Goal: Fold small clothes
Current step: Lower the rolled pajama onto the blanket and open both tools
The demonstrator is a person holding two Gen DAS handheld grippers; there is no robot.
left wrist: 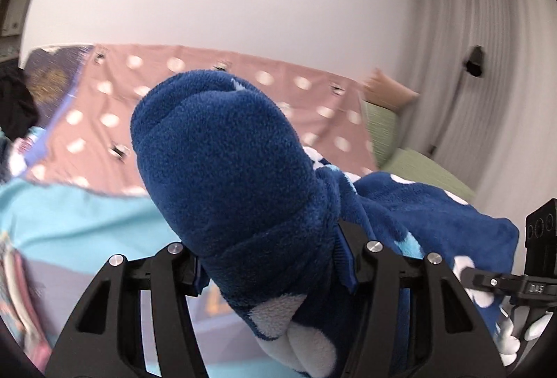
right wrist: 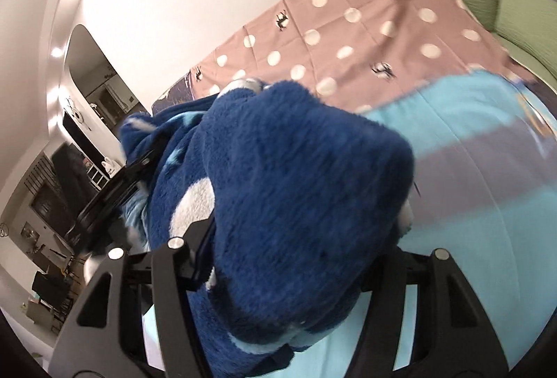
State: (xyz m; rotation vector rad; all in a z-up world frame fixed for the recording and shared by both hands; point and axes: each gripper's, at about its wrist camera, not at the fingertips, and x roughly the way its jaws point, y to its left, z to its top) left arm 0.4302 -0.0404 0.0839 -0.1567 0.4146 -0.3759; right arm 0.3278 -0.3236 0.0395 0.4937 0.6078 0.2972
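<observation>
Both grippers clamped on navy fleece garment (left wrist: pixel 229 169) — left gripper (left wrist: pixel 271 268), right gripper (right wrist: pixel 289 259); fabric bunches toward 12 o'clock, spans between them.

Clothes: 1 navy fleece garment (left wrist: pixel 222 162) with white patches, bunched up. Grippers: 2, the left gripper (left wrist: pixel 275 270) and the right gripper (right wrist: pixel 289 259), each with 2 jaws closed on that garment. Bed coverings: 1 pink cloth (right wrist: pixel 365 29) with pale dots, and 1 light blue sheet (right wrist: pixel 470 203) in front of it. Green cushions (right wrist: pixel 522 26): at least 2, at the far end of the bed. Curtain (left wrist: pixel 480 29): 1, pale and pleated.
</observation>
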